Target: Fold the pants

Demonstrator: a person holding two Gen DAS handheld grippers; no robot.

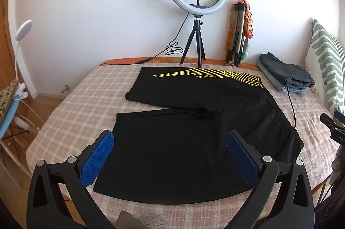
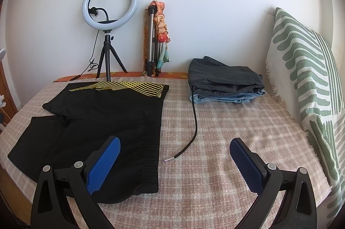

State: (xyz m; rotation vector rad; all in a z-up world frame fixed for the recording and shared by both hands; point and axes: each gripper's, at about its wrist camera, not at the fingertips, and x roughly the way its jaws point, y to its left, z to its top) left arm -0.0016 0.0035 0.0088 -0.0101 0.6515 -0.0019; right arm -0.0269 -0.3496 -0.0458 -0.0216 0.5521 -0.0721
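Observation:
Black pants with a yellow line pattern on the far leg lie spread flat on the checked bed cover, legs to the left, waistband to the right. My left gripper is open above the near leg, holding nothing. In the right wrist view the pants lie at the left, with the waistband edge along their right side. My right gripper is open and empty above the cover, its left finger over the waistband corner. The right gripper shows at the right edge of the left wrist view.
A pile of folded grey and denim clothes sits at the back right, with a black cord trailing from it. A ring light on a tripod and a folded tripod stand by the wall. A green striped pillow leans at the right.

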